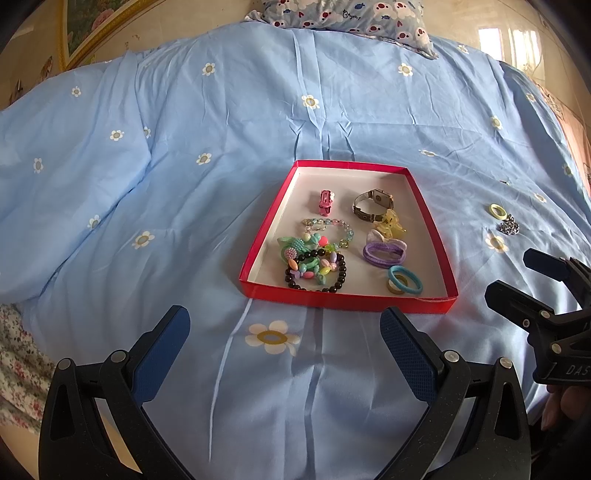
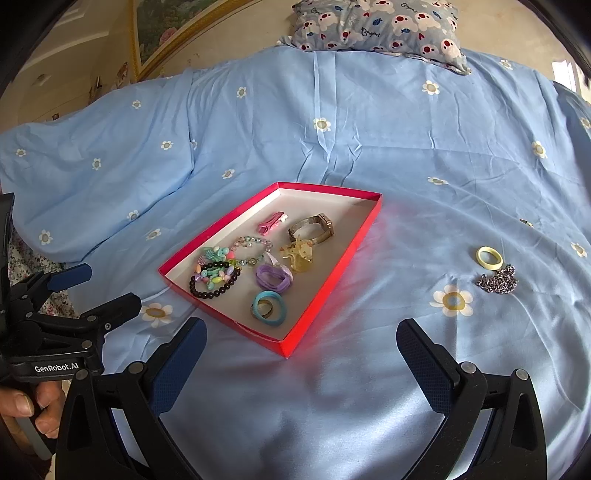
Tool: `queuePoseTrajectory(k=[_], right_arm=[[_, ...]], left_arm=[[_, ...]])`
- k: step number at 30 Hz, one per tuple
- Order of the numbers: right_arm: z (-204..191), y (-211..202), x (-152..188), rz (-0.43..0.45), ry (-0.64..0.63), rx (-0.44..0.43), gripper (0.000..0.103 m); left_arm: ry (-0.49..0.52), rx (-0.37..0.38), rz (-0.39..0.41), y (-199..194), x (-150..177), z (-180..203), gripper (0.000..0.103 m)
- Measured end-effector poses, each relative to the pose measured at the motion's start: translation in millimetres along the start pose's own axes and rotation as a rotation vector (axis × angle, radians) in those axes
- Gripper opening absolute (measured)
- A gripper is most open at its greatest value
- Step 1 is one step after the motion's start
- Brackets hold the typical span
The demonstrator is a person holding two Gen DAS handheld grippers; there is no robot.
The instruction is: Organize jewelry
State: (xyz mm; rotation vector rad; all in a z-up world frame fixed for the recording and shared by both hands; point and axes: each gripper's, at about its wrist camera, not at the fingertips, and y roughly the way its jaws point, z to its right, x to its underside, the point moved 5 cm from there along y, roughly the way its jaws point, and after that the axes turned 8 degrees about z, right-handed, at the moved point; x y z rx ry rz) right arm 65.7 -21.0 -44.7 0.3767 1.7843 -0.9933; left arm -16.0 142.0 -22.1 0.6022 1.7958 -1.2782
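A red tray [image 1: 436, 236] [image 2: 332, 280] lies on the blue bedspread. In it are a watch [image 1: 373, 203] [image 2: 312, 227], a pink clip [image 1: 325, 202], bead bracelets [image 1: 316, 271] [image 2: 214, 278], a purple hair tie [image 2: 273, 277], a yellow claw clip [image 2: 299, 254] and a teal hair tie [image 1: 404, 279] [image 2: 269, 307]. To the tray's right on the bed lie a pale yellow ring [image 1: 498, 210] [image 2: 488, 256] and a silver chain [image 1: 509, 226] [image 2: 498, 281]. My left gripper [image 1: 284, 321] is open and empty, just short of the tray's near edge. My right gripper [image 2: 301, 332] is open and empty near the tray's near corner.
A patterned pillow [image 2: 380, 26] lies at the head of the bed. A framed picture [image 2: 162, 33] leans at the back left. The duvet folds into a ridge at left [image 1: 74, 177]. The right gripper shows at the right edge of the left wrist view [image 1: 524, 288].
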Motion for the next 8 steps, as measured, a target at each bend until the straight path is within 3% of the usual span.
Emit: queuePoseTrajectory(k=[8], right_arm=[[1.3,1.4,0.2,-0.004,0.005,0.0,0.103]], left_arm=[[0.0,-0.001,0.0,0.5,-0.3,-1.4,0.103]])
